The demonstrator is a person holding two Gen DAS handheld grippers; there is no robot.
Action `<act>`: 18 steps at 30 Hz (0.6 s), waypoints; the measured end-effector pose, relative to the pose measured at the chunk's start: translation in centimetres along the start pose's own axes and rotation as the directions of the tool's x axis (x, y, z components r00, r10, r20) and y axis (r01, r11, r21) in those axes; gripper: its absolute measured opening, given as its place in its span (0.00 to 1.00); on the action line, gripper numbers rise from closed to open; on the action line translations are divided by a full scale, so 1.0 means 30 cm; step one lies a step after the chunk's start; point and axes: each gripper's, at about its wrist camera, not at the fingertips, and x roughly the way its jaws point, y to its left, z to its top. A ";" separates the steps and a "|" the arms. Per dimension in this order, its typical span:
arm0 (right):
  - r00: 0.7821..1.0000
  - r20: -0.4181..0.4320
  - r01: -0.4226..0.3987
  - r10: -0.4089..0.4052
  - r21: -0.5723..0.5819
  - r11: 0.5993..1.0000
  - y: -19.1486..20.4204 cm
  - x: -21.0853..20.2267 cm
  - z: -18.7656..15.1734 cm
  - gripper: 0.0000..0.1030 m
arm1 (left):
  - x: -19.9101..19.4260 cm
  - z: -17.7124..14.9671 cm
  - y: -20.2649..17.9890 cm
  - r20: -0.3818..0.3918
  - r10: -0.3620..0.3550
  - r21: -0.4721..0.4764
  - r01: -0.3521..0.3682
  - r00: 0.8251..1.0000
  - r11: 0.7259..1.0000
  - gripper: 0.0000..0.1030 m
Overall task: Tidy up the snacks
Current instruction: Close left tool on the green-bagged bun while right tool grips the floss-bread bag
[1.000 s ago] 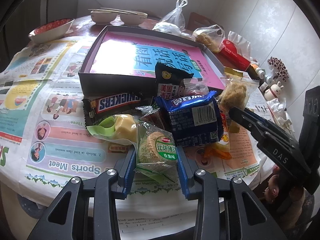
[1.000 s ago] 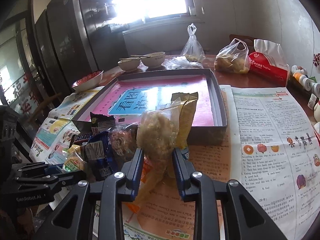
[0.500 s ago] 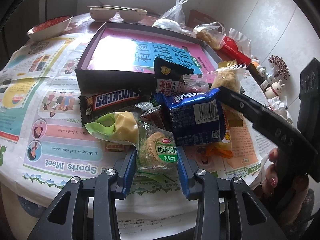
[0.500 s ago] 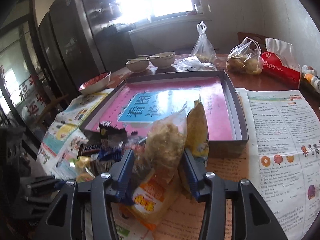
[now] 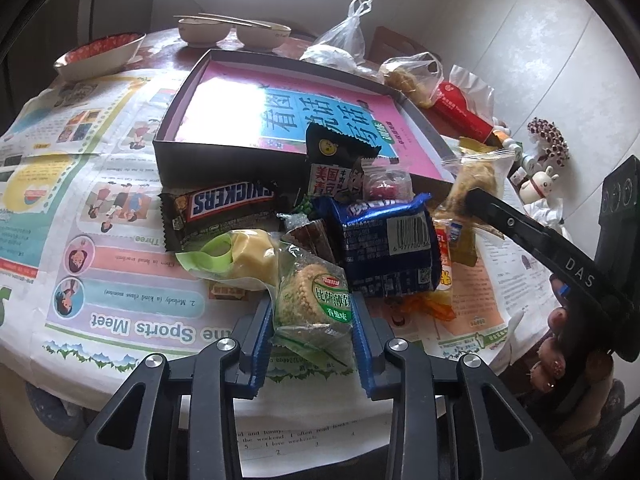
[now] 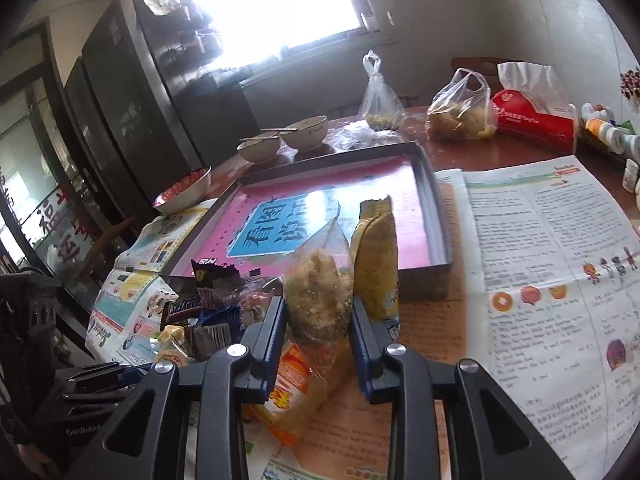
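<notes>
My left tool (image 5: 313, 322) has its blue pads closing on a clear-and-green packet of round biscuits (image 5: 314, 306), which sits between them at the near edge of the snack heap; the pads press its sides. My right tool (image 6: 318, 320) is also closing, its pads against a clear plastic pouch of pale crumbly floss snack (image 6: 318, 292) whose orange-printed lower end trails down toward the paper. In the left view that same pouch (image 5: 478, 178) stands at the heap's right end with a black finger (image 5: 516, 222) of the right tool across it.

Just behind the biscuits lie a dark blue foil packet with a barcode (image 5: 386, 244), a yellow sweet in a green-ended clear wrapper (image 5: 236, 260) and a brown Snickers bar (image 5: 224, 210). A black sachet with a yellow face sticker (image 5: 340, 148) leans on the front wall of the shallow dark cardboard box (image 5: 224, 156), whose floor is a pink and blue printed sheet. A yellow packet (image 6: 376, 256) stands upright just beside the floss pouch, in front of the box.

The heap and box rest on colourful printed newspaper sheets (image 5: 100, 216) covering the tabletop. Farther back are two pale bowls with chopsticks laid across them (image 5: 232, 30), a bowl with a red pattern (image 5: 100, 54), knotted clear plastic bags (image 6: 460, 110) and a red tissue pack (image 6: 536, 120).
</notes>
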 end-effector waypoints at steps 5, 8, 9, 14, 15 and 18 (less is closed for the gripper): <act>1.000 0.023 -0.013 0.013 0.000 1.000 0.003 -0.032 0.013 0.30 | -0.029 -0.002 -0.006 0.018 -0.003 0.012 0.003 1.000 1.000 0.35; 1.000 0.005 0.012 -0.012 -0.005 1.000 0.002 -0.023 0.005 0.30 | -0.034 0.000 -0.004 0.022 -0.002 0.009 0.001 1.000 1.000 0.34; 1.000 -0.002 0.005 -0.005 0.001 1.000 -0.004 -0.016 -0.001 0.30 | -0.032 0.001 0.001 0.020 -0.003 0.005 0.003 1.000 1.000 0.34; 1.000 0.002 0.028 -0.028 -0.029 0.999 0.009 -0.020 -0.019 0.30 | -0.035 -0.002 0.011 0.018 -0.009 0.000 0.009 1.000 1.000 0.34; 1.000 0.013 0.022 -0.021 -0.034 0.999 0.014 -0.029 -0.020 0.30 | -0.036 -0.003 0.011 0.018 -0.011 0.001 0.011 1.000 1.000 0.34; 0.999 0.043 0.019 -0.018 -0.042 0.999 0.022 -0.053 -0.009 0.30 | -0.041 -0.004 0.020 0.019 -0.020 -0.006 0.020 1.000 1.000 0.34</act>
